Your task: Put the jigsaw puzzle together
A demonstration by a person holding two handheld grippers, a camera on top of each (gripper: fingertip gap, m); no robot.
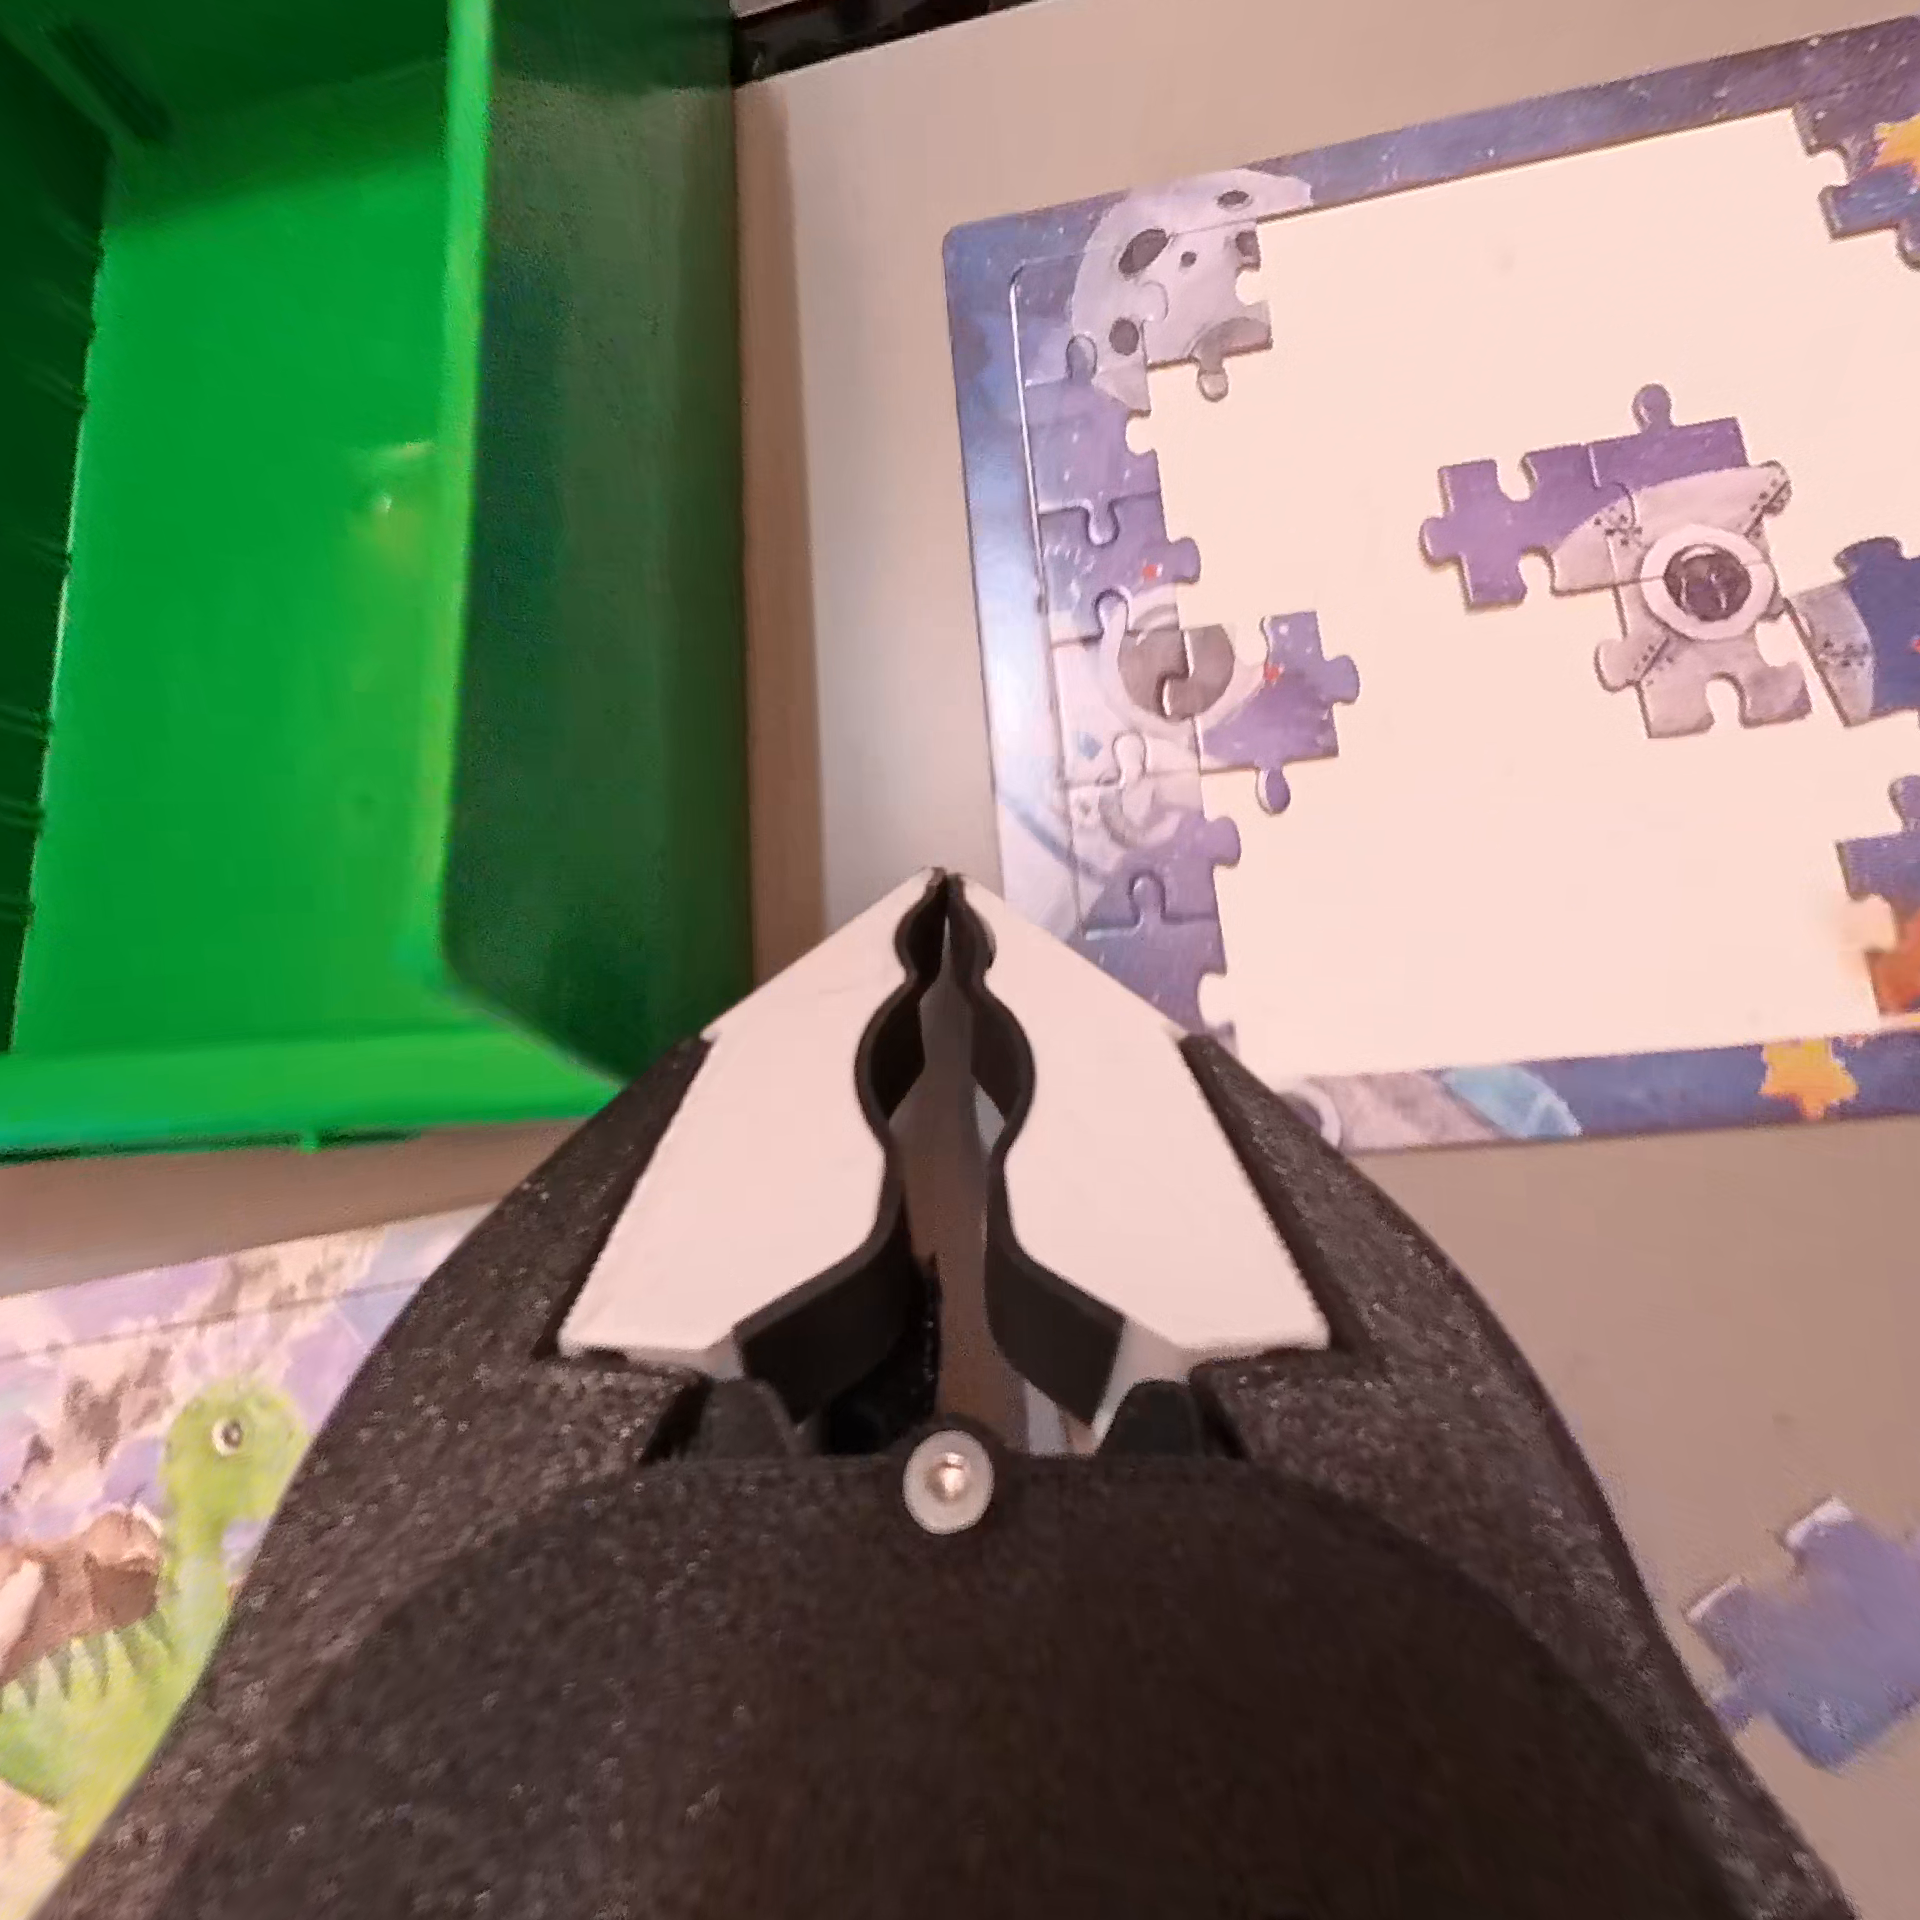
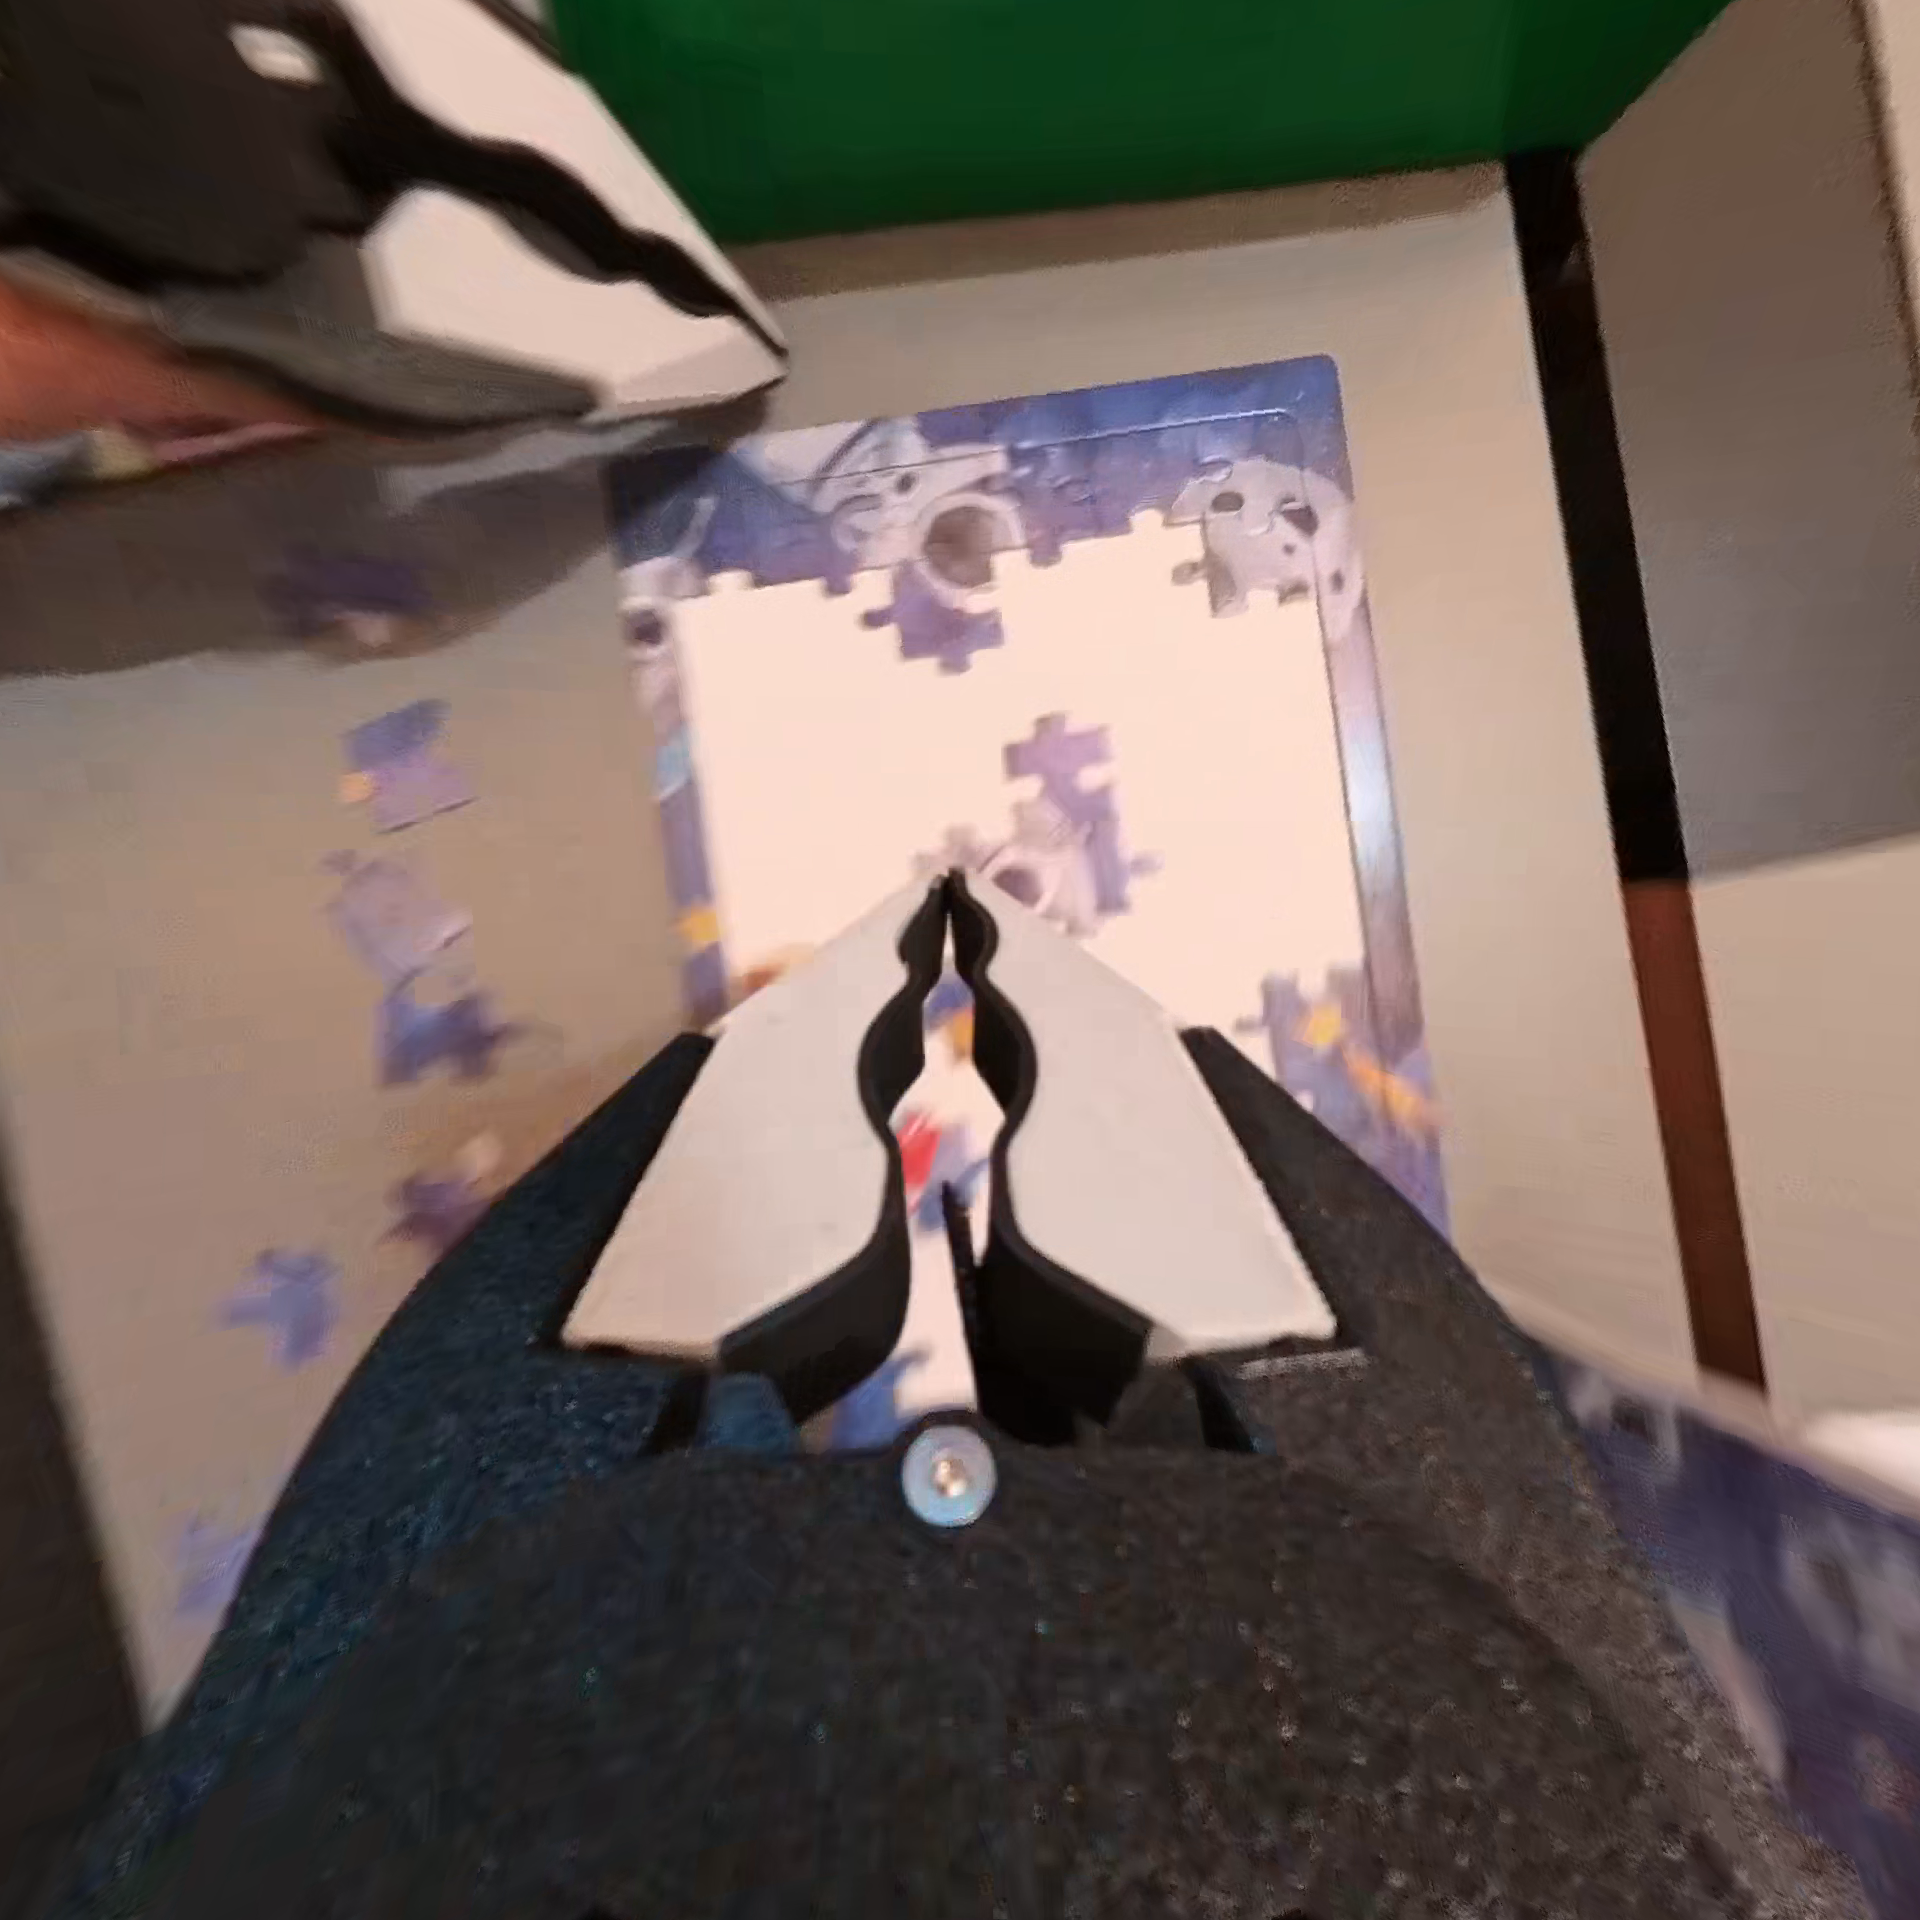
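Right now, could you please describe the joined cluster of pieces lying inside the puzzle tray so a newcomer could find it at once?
Start at the green bin; to its right lies the blue-bordered puzzle tray with a mostly bare white floor. Out in that bare area, apart from the pieces lining the border, sits the joined cluster. Unlike its neighbours, it shows a grey riveted panel with a round porthole.

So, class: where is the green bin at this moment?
In the left wrist view, the green bin stands upper left on the table, left of the puzzle tray, above the dinosaur picture.
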